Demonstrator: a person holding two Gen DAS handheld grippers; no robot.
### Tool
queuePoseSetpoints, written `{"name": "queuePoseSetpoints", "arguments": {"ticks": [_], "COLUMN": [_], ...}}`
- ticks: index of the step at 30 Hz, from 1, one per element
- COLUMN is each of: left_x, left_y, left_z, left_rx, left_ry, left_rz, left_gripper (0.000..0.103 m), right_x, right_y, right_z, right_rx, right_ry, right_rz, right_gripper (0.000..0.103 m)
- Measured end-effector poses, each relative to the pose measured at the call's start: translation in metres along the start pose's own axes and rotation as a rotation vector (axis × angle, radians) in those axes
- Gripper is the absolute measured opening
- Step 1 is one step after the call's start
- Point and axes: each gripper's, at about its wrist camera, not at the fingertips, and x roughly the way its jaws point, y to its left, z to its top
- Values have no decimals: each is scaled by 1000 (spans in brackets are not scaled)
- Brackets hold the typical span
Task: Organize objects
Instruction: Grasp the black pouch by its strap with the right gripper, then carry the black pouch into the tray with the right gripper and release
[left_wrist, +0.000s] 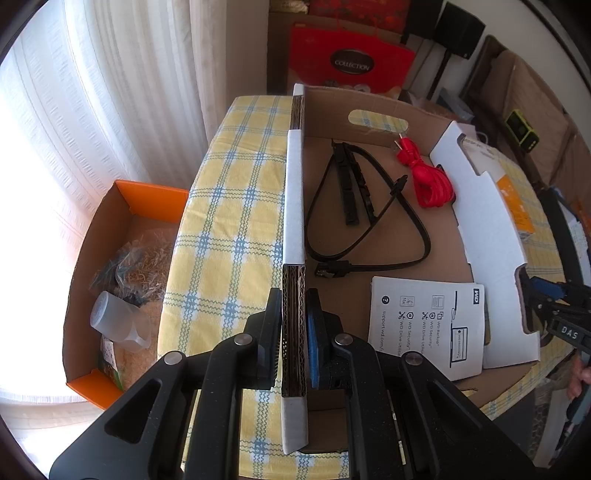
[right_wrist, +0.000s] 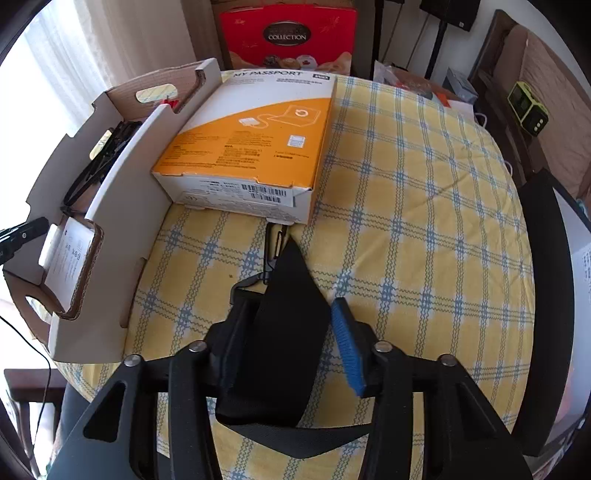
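The left gripper (left_wrist: 294, 325) pinches the cardboard tray's (left_wrist: 406, 254) near wall, while the right gripper (right_wrist: 295, 332), jaws parted, has a black webbing strap (right_wrist: 284, 332) between them, its long axis pointing toward twelve o'clock at the My Passport box (right_wrist: 255, 140).

1. The black strap (right_wrist: 273, 332) hides the right gripper's (right_wrist: 295, 332) left finger.
2. The orange box's (left_wrist: 110, 288) contents blur together.
3. The booklet's (left_wrist: 424, 325) small print is unreadable.
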Motion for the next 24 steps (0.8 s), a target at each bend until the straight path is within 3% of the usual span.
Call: {"name": "queuePoseSetpoints", "arguments": {"ticks": [2, 6, 10, 15, 24], "left_x": [0, 0, 0, 0, 0], "left_y": [-1, -1, -1, 0, 1], "left_z": [0, 0, 1, 1, 1], "left_rx": [-1, -1, -2, -5, -8], "left_ry": [0, 0, 0, 0, 1], "left_rz": [1, 1, 1, -1, -4], "left_gripper": [10, 10, 10, 10, 10], "right_x": [-1, -3, -13, -37, -94], "right_y": [3, 3, -7, -14, -6], "right_z": [-1, -6, -8, -1, 39], "right_rx": [-9, -18, 45, 93, 61], "right_ry": [-5, -6, -6, -42, -152], "right_rz": [10, 54, 211, 339, 337], "right_gripper": [22, 20, 19, 19, 18]}}
